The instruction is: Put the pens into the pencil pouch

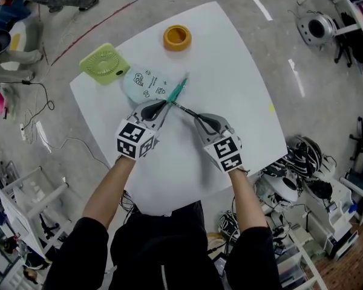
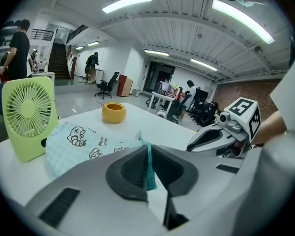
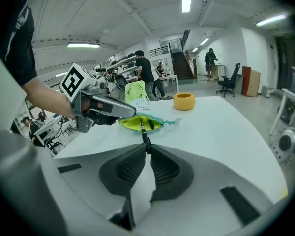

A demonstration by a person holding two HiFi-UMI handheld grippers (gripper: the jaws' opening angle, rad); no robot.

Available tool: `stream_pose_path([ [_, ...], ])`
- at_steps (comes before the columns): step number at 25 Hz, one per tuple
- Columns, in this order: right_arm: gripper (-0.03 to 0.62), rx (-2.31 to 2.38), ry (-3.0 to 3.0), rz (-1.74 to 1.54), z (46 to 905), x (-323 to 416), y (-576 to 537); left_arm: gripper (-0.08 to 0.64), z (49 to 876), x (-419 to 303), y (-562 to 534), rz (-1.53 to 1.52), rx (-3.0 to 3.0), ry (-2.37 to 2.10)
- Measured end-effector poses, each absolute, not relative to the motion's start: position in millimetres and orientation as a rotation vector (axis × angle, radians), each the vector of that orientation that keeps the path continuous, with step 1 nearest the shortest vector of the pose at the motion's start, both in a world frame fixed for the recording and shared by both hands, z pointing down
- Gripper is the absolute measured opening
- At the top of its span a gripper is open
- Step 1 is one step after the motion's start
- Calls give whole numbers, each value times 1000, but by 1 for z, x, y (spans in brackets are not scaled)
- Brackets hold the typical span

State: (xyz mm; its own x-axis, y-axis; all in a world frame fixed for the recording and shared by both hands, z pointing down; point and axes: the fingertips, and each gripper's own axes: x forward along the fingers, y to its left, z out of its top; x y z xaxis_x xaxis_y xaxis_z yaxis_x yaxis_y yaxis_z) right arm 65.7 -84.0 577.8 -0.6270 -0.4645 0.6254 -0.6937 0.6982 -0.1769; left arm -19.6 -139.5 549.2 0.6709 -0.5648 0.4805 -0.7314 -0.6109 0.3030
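While you pinch the pencil pouch (image 1: 142,83) open from the left, the trouble is likely to come at its mouth. Your left gripper (image 1: 161,107) has only a thin strip of teal zip edge. Should that slip, the mouth would drop shut in front of the pen (image 1: 184,109). On the right, the pen is held by its very tail, so a tip catching on lining or zip could swing it in the jaws or shove the pouch away.

Far left on the white desk (image 1: 230,71) stands a green fan (image 1: 104,64). Just right of it lies the mint pouch, its yellow-lined mouth facing right and toward you. The left jaws are closed tight on the near lip of that mouth. A yellow bowl (image 1: 177,37) sits at the far edge, well apart. Next comes the black pen, slanting far-left, its tip over the yellow lining and seemingly just inside. Its near end is clamped between the almost closed jaws of your right gripper (image 1: 197,117).
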Motion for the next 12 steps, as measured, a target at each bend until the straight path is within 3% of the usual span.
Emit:
stream_pose_path([
  [12,44,888,-2374,618,588,25,-102,37,545,-19,-132,438,2410,-972],
])
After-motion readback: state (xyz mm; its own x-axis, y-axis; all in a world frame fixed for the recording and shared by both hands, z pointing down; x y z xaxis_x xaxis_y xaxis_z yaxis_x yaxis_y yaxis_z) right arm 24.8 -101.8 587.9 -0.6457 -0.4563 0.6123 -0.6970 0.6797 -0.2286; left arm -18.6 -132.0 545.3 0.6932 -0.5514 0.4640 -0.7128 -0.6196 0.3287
